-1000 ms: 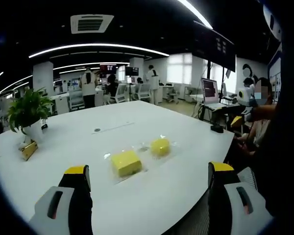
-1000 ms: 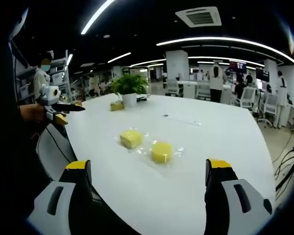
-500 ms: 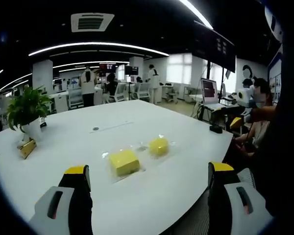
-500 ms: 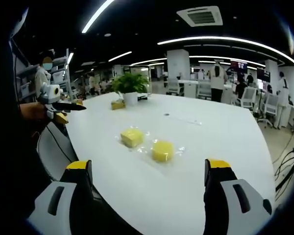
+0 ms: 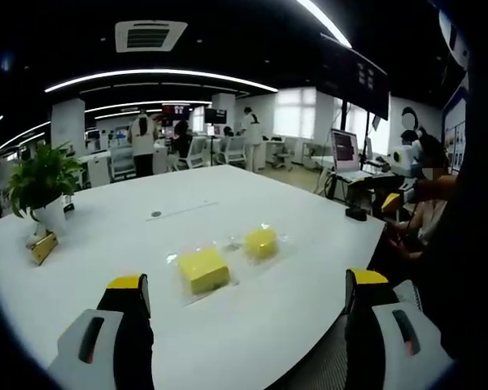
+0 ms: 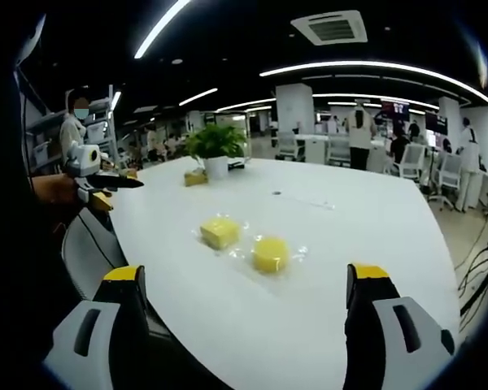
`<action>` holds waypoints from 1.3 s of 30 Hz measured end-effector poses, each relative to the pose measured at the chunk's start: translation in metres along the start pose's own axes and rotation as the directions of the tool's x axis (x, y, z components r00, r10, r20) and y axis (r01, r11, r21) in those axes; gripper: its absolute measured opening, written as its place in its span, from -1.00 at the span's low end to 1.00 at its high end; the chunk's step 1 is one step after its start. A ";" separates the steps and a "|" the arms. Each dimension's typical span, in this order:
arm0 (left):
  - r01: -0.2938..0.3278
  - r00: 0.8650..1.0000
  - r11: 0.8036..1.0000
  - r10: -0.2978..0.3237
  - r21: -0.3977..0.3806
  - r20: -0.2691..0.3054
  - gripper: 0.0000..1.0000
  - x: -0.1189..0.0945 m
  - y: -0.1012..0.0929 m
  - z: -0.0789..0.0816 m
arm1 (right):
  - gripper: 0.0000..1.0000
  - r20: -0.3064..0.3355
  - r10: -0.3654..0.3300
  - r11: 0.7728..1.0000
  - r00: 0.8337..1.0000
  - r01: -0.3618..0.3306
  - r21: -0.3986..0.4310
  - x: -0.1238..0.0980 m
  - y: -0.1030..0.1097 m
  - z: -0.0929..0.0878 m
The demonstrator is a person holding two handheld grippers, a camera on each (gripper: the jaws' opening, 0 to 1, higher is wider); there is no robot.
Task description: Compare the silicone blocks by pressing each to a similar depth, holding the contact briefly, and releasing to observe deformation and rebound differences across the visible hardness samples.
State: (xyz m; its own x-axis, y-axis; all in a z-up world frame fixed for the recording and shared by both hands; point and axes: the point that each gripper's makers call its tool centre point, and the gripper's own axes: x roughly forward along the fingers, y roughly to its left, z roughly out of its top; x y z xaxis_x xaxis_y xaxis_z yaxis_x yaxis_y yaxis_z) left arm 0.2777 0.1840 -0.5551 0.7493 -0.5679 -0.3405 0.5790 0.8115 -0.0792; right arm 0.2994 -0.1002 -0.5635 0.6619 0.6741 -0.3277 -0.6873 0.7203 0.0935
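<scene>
Two yellow silicone blocks lie on clear plastic film on the white table [image 5: 130, 219]. In the left gripper view the square block [image 5: 203, 270] is nearer and the rounder block [image 5: 260, 242] sits behind it to the right. In the right gripper view the square block [image 6: 220, 232] is on the left and the rounder block [image 6: 269, 254] is on the right. My left gripper [image 5: 248, 305] is open, well short of the blocks. My right gripper [image 6: 248, 296] is open too, held back over the table edge [image 6: 171, 325]. The other gripper [image 6: 93, 175] shows at the left of the right gripper view, and a gripper [image 5: 403, 158] at the right of the left gripper view.
A potted plant [image 5: 41, 187] and a small yellow-brown box [image 5: 42, 246] stand at the table's far end. A black object [image 5: 356, 214] sits near the table's right edge. Chairs, desks, monitors and several people fill the office behind. A chair back [image 6: 89, 252] is beside the table.
Both views have shifted only slightly with my hands. The blocks lie as before and both grippers stay open.
</scene>
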 end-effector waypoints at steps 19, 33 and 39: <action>-0.063 0.998 0.966 0.054 -0.251 -0.042 0.99 0.015 0.046 -0.015 | 0.92 -0.027 -0.002 1.000 1.000 0.003 0.027 0.001 -0.002 -0.009; 0.024 0.991 0.916 -0.075 -0.401 -0.112 0.95 0.068 0.054 -0.014 | 0.79 -0.075 -0.057 0.998 0.996 0.060 0.034 -0.010 -0.013 -0.022; -0.037 0.986 0.850 -0.054 -0.525 -0.156 0.77 0.092 0.076 -0.030 | 0.75 -0.104 -0.078 0.996 0.991 0.082 0.036 -0.016 -0.014 -0.031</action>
State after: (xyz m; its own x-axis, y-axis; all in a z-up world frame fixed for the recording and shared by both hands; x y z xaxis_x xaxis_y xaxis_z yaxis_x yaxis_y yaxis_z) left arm 0.3813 0.1979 -0.6201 0.6580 -0.5822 -0.4775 0.2960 0.7831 -0.5469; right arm 0.2898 -0.1262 -0.5887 0.6788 0.5951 -0.4301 -0.6192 0.7788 0.1004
